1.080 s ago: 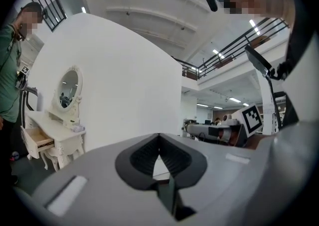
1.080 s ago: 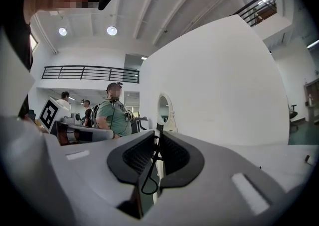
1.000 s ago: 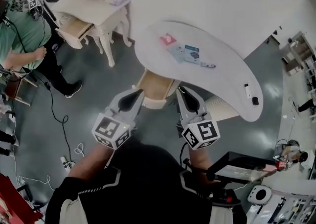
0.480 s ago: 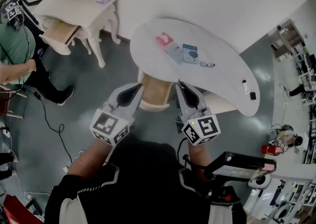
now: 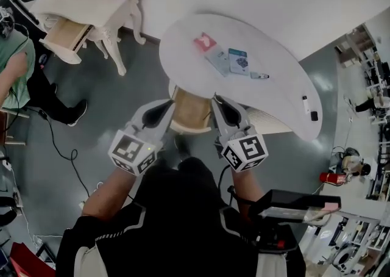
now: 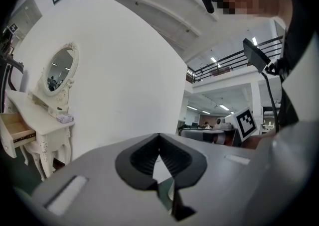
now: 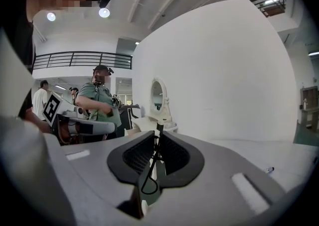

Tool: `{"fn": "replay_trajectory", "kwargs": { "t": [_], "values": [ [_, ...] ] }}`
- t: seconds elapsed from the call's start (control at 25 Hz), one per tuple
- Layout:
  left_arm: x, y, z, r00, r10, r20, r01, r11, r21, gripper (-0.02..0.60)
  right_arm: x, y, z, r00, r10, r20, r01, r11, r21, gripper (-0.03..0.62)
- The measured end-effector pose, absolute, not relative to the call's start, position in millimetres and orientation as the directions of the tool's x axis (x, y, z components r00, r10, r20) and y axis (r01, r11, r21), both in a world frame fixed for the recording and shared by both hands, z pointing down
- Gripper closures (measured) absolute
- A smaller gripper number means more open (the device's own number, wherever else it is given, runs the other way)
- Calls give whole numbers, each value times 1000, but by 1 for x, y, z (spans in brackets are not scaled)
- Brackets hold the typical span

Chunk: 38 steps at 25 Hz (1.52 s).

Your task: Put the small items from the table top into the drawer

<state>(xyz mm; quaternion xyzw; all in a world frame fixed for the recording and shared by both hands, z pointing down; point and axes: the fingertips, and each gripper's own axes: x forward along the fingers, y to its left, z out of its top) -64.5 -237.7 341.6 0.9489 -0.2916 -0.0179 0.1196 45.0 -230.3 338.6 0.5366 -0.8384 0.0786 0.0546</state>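
Note:
Small items lie on the white curved table [image 5: 183, 56]: a red packet [image 5: 205, 42], a pale blue packet [image 5: 217, 61], a teal card [image 5: 238, 61], a pen [image 5: 258, 75], a white marker [image 5: 306, 104] and a small black piece [image 5: 314, 115]. Under the table's near edge a wooden drawer [image 5: 191, 111] stands pulled out. My left gripper [image 5: 159, 113] hangs at the drawer's left side and my right gripper [image 5: 222, 108] at its right. In the gripper views both the left gripper [image 6: 159, 135] and the right gripper [image 7: 156, 134] have their tips together with nothing held.
A white dressing table [image 5: 91, 1] with an oval mirror [image 6: 61, 68] and its own open drawer [image 5: 61, 35] stands at the far left. A person in green [image 5: 12, 68] is beside it. Cables [image 5: 67, 154] trail on the grey floor. A ribbed white panel [image 5: 268, 124] sits under the table.
Both grippers have come a little closer to the open drawer and the table's near edge. Their jaws look the same. The items on the table have not moved.

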Motion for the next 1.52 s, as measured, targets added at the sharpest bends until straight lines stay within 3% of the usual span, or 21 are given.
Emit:
{"fn": "replay_trajectory", "kwargs": {
  "t": [0.64,1.52],
  "values": [
    [-37,-285,425,793,-579,190,-609,-747,268,581,46,-280,453,-585,-736,340,-800,592,-96,553],
    [-14,-292,569,770,-530,355,-630,-719,294,581,29,-269,639,-664,-422,617,-577,815,-63,553]
  ]
}}
